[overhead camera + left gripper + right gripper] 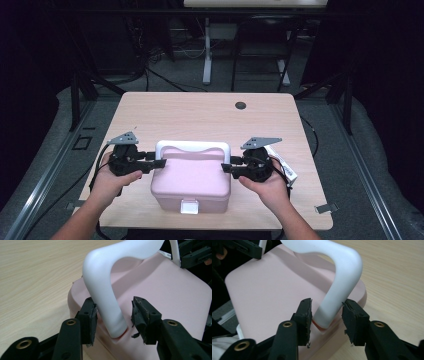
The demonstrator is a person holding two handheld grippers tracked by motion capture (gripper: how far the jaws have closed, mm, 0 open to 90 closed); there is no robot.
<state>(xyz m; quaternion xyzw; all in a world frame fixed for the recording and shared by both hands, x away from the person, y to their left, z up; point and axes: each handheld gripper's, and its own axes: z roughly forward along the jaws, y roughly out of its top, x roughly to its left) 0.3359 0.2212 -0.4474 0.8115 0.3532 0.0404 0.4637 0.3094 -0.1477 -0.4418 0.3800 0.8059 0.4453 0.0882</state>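
A pale pink box (192, 185) with a white latch (189, 206) on its near side sits at the table's near middle. Its white handle (192, 146) stands over the far part of the lid. My left gripper (159, 163) is at the handle's left foot; in the left gripper view (113, 317) the jaws straddle the handle (105, 297), one pad against it, the other a little apart. My right gripper (226, 167) is at the right foot; in the right gripper view (326, 316) both pads press the handle (339, 285).
The box stands on a light wooden table (200, 115) with a black grommet (240, 105) near its far edge. A flat white object (284, 165) lies by the right hand. Dark floor, cables and table legs lie beyond.
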